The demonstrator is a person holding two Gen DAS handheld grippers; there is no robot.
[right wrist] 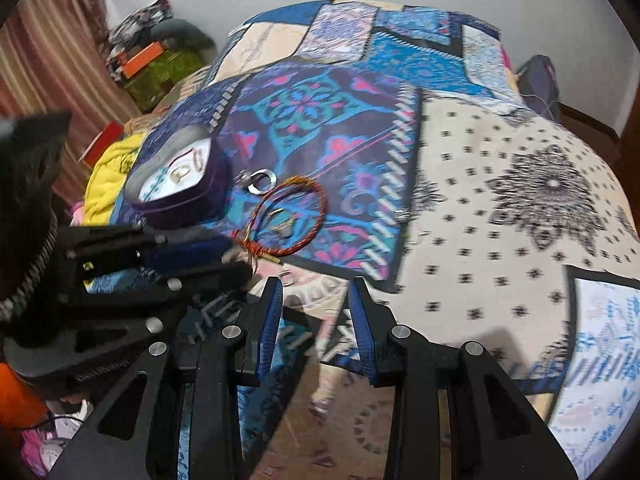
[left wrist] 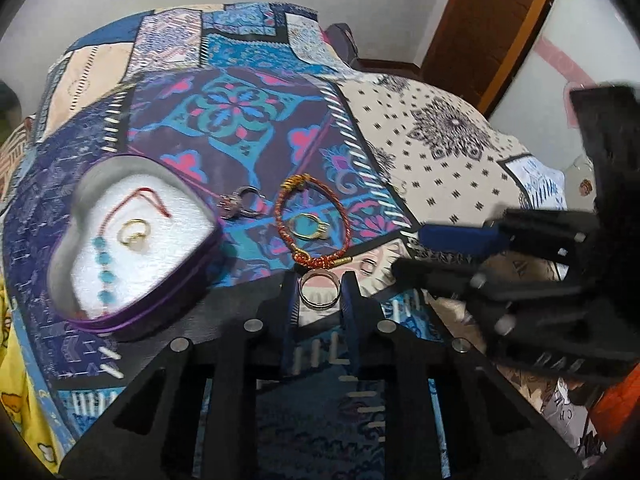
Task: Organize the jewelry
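My left gripper point(left wrist: 320, 286) is shut on a silver ring point(left wrist: 320, 289), held between its fingertips just above the bedspread. A purple heart-shaped jewelry box point(left wrist: 132, 240) lies open to the left, holding a gold ring point(left wrist: 134, 234), a turquoise bead string point(left wrist: 105, 266) and a red cord. A red-and-gold braided bracelet point(left wrist: 312, 220) lies ahead with a gold ring point(left wrist: 307, 226) inside its loop. A silver stone ring point(left wrist: 240, 208) lies between box and bracelet. My right gripper point(right wrist: 316, 292) is open and empty, right of the left gripper point(right wrist: 224, 256). The box point(right wrist: 176, 188) and bracelet point(right wrist: 292, 216) show in the right wrist view.
All lies on a patterned blue and cream patchwork bedspread point(left wrist: 440, 132) over a bed. A yellow cloth point(right wrist: 108, 168) and clutter sit off the bed's left side. A wooden door frame point(left wrist: 492, 32) stands at the back right. A small ring point(left wrist: 366, 266) lies right of my left fingertips.
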